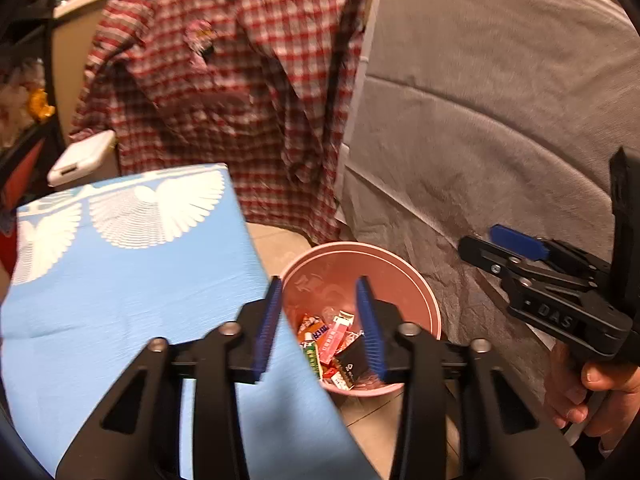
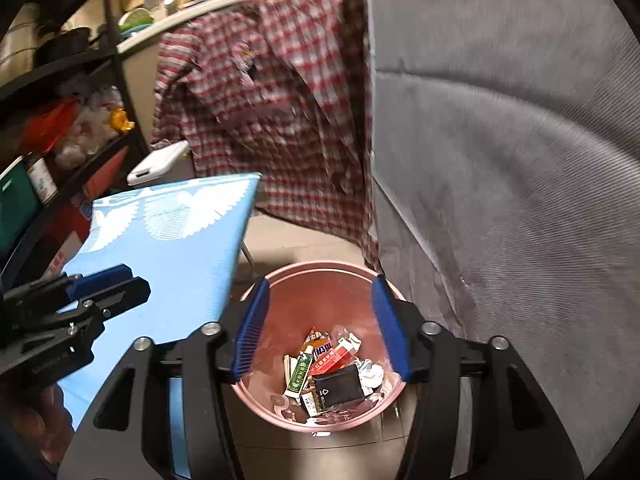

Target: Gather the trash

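1. Two sets of jaws stand wide apart and hold nothing: the left gripper (image 1: 322,320) and the right gripper (image 2: 320,328) both hover above the pink bin (image 2: 256,394).
2. The collected trash (image 2: 332,372), wrappers, small cartons and a black packet, lies on the bin's bottom.
3. Risk, as I judge it: lowering either gripper could knock the light bin's rim and tip it over on the floor (image 2: 288,240).
4. The blue-covered worktop (image 1: 120,280) edges over the bin on the left; swinging back for more trash could snag its cloth.
5. The checked shirt (image 1: 224,92) hangs near behind.
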The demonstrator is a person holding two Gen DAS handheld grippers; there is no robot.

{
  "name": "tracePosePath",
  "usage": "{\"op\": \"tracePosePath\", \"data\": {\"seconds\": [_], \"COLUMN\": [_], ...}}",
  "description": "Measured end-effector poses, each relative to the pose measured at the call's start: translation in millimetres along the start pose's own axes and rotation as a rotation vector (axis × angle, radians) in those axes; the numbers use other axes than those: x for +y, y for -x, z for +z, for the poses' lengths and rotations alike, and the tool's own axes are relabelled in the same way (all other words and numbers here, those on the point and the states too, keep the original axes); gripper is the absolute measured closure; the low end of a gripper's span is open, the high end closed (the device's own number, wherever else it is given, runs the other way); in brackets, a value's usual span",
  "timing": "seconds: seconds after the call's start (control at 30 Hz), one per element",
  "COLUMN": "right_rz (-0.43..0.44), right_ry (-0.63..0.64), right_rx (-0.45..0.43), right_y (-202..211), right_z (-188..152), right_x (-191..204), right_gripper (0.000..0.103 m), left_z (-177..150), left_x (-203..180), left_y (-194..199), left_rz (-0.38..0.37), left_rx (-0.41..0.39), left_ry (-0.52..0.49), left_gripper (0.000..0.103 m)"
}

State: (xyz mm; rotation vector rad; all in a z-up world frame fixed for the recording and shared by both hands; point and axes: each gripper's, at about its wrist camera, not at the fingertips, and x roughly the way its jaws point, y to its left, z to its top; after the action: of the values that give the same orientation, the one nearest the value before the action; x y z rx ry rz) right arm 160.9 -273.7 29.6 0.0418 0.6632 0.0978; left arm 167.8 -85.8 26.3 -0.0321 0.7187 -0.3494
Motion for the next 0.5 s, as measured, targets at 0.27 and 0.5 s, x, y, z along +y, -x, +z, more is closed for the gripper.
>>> {"op": "tracePosePath", "data": {"seconds": [0.27,0.5], "right_rz": [-0.041,-0.122], "right_ry": [-0.007,0.021], "right_rx": [-0.116,-0.132], "right_y": [75,110], "right_z": [-26,-62], "right_x": [10,20], "right_gripper": [0.016,0.005], "left_z": [-23,-63], "left_x": [2,1], "left_y": [67,105], "left_rz": [0.043,0.12], "left_rx": [-0.085,-0.111], "left_ry": [0.032,0.095], "left_gripper": [0.036,0.022]}}
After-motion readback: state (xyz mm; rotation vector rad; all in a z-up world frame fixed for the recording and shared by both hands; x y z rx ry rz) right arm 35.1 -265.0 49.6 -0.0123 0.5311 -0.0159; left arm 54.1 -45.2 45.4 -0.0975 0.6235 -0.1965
